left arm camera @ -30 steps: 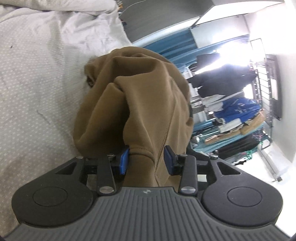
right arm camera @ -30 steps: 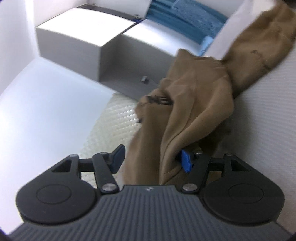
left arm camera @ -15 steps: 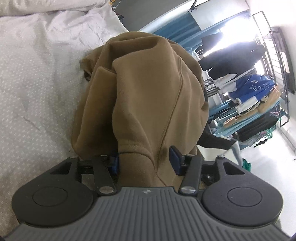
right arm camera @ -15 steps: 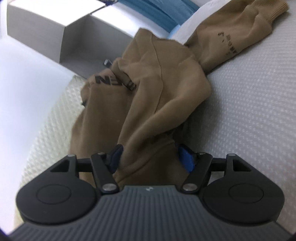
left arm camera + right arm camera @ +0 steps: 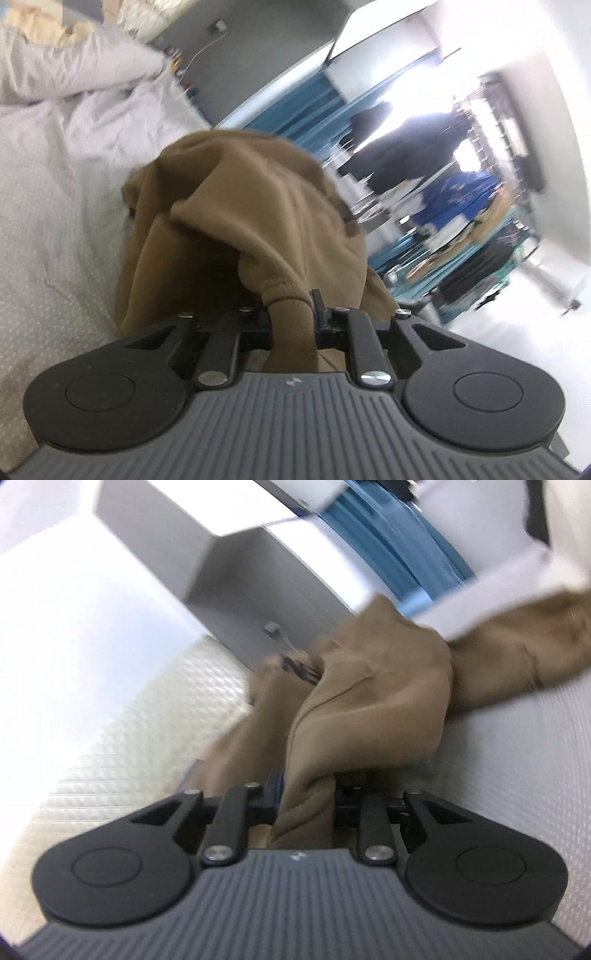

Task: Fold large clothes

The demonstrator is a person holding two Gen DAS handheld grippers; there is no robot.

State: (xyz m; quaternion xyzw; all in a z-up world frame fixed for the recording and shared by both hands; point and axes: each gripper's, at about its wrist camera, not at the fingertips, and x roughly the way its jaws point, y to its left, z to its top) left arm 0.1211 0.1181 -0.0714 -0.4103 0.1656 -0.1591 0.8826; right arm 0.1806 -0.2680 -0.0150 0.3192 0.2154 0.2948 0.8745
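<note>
The left tool [image 5: 291, 314] was closing its jaws on a bunched ribbed hem of the brown sweatshirt [image 5: 236, 221], the cloth squeezed between the fingers and rising in front of them in a tall heap that rested on the bed [image 5: 48, 229]. The right tool [image 5: 306, 794] was likewise closing on another ribbed edge of the same sweatshirt [image 5: 369, 709], the fabric pinched between its jaws and fanning away toward a sleeve [image 5: 517, 657] that lay stretched over the bedding at the upper right.

Only the left wrist view showed the rumpled white duvet [image 5: 74, 74] at the far side of the bed and, beyond the bed's edge to the right, a clothes rack [image 5: 461, 206] crowded with dark and blue garments. Only the right wrist view showed dark printed lettering [image 5: 295, 664] on the sweatshirt, a grey headboard wall [image 5: 258, 590] with a small fitting on it, and blue curtains [image 5: 399, 542] behind.

In the left wrist view, open bedding spread to the left of the heap, while its right side lay close to the mattress edge. In the right wrist view, bare quilted cover lay on both sides of the garment. Both views were motion-blurred.
</note>
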